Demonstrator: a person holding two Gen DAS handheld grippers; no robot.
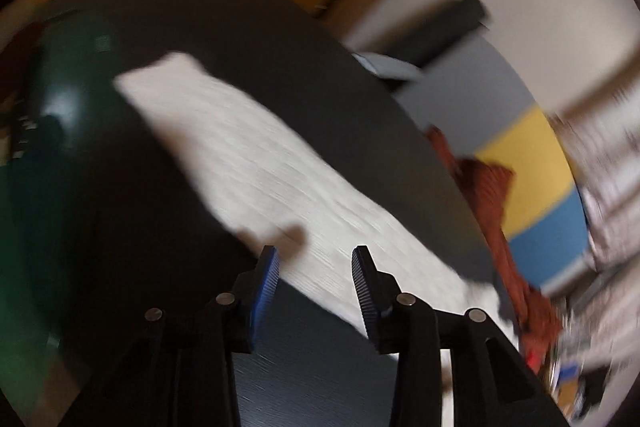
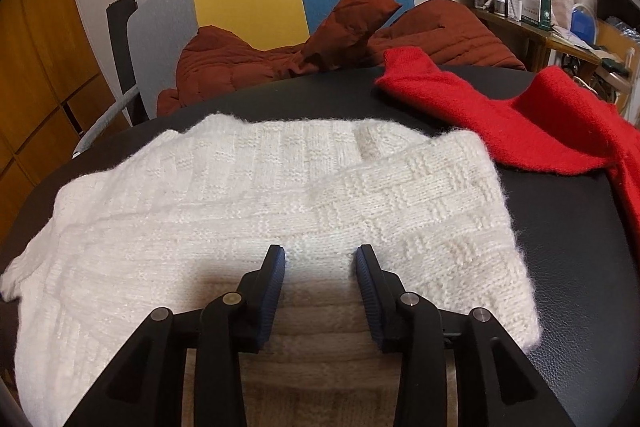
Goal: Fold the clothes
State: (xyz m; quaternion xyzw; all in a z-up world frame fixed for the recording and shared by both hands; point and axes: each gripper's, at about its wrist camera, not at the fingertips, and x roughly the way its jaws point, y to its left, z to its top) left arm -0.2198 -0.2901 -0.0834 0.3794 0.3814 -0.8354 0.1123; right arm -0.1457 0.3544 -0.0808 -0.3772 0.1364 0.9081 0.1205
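White knit on the table, both your grippers hovering with nothing in them.

Your right gripper point(image 2: 320, 259) hangs over the near edge of the folded white knitted sweater point(image 2: 248, 195) on the round black table point(image 2: 568, 247), jaws spread, pinching nothing; a red knitted garment point(image 2: 480, 115) lies just beyond. Your left gripper point(image 1: 316, 261), jaws apart and empty, shows the sweater blurred.

Each hand-held gripper point(image 2: 320, 263) is black, with silver pivot pins and seemingly ribbed blue pads point(image 2: 276, 287).
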